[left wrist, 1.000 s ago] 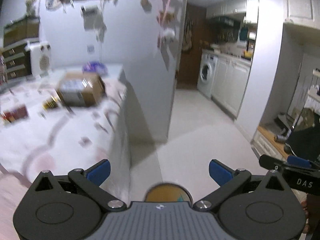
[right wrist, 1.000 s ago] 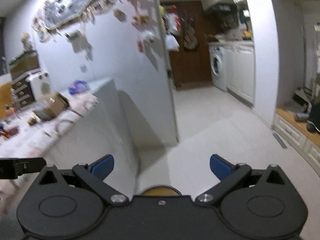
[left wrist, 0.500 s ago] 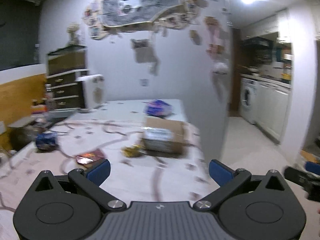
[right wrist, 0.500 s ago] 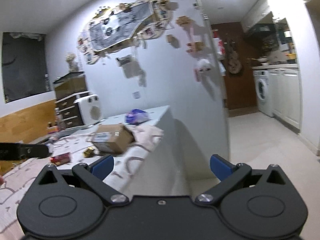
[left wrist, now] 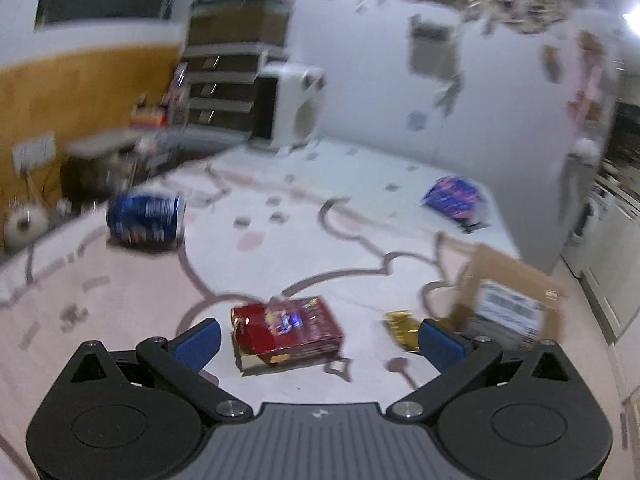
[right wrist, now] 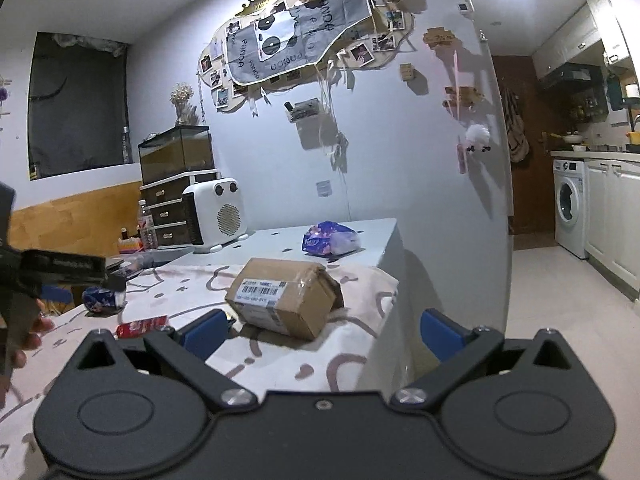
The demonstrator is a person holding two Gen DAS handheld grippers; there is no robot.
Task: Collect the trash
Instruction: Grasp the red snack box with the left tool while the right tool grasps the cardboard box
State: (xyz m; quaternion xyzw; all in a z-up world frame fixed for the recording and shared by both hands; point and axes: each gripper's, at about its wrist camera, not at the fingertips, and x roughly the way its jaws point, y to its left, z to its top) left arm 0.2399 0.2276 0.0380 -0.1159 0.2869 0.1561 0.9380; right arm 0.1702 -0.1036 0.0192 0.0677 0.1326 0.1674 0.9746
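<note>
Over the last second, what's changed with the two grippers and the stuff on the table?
Both grippers swung from the hallway floor toward the table. The left gripper now hovers open over the red packet; the right gripper faces the cardboard box. Nothing grasped; the trash has not visibly moved.

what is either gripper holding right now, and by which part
Nothing is held. The left gripper is open above the red packet, and the right gripper is open, facing the cardboard box.
</note>
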